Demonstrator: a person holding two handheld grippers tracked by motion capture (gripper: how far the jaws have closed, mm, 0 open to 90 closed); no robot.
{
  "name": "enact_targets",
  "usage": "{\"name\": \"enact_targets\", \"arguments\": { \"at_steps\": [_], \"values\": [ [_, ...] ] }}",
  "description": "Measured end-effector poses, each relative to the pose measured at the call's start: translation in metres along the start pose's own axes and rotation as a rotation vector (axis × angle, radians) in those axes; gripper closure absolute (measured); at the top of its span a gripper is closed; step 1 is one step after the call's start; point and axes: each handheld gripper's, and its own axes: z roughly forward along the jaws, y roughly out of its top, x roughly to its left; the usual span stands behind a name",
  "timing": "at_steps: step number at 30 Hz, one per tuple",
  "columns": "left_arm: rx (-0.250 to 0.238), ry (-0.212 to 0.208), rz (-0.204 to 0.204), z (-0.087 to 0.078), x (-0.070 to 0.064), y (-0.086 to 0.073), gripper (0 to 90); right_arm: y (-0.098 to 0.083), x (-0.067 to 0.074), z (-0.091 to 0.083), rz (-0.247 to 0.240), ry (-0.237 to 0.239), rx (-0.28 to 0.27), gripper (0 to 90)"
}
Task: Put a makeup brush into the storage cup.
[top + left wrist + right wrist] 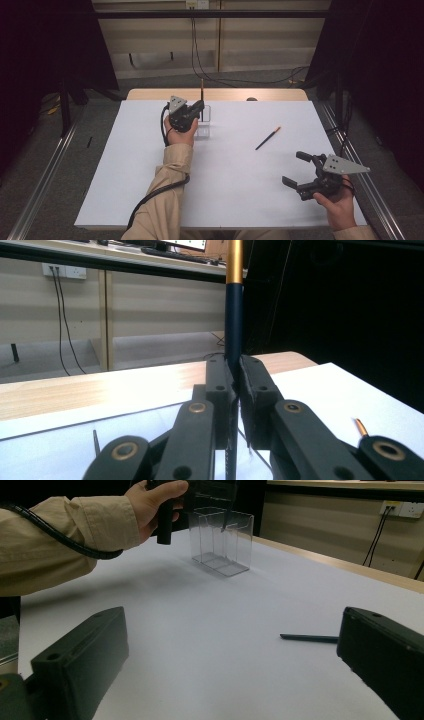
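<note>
Pencil [234, 315] stands upright, clamped in my left gripper [196, 112] fingers over the clear organizer [222, 540] near the table's [235, 175] far edge; right gripper [296, 170] fingers gape wide.

You find no legible writing, label, brand, number or sign anywhere here: none on the white table sheet [225, 170], the clear plastic holder [222, 542], or either dark blue, gold-ended pencil [233, 310].
</note>
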Motion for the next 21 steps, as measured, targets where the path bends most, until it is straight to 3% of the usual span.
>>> {"name": "enact_targets", "arguments": {
  "at_steps": [21],
  "values": [
    [0.016,0.003,0.007,-0.0011,0.0009,-0.0099,83.7,0.0001,0.0003,0.0,-0.001,0.0,0.003,0.0]
  ]
}}
